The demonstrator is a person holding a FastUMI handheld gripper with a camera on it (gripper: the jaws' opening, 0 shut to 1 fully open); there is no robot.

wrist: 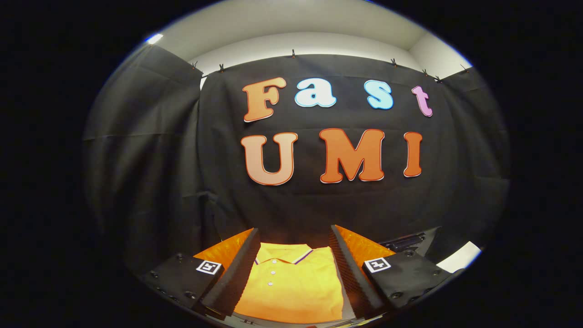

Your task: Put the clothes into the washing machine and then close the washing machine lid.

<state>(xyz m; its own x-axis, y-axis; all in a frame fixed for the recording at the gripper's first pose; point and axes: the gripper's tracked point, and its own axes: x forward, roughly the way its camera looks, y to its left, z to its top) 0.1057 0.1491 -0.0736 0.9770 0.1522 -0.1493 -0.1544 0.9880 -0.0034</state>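
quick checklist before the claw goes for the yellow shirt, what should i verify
1. Target seen: folded yellow polo shirt with white buttons and striped collar lies flat between the fingers: ok.
2. Claw open wide enough: fingers stand apart on either side of the shirt: ok.
3. Fingers touching the fabric: cannot tell.
4. Shirt centred in the gap: roughly, collar pointing away: ok.
5. Washing machine located, lid state: cannot tell.
6. Dark object beyond the finger on the white-edged side, in the way or not: cannot tell.
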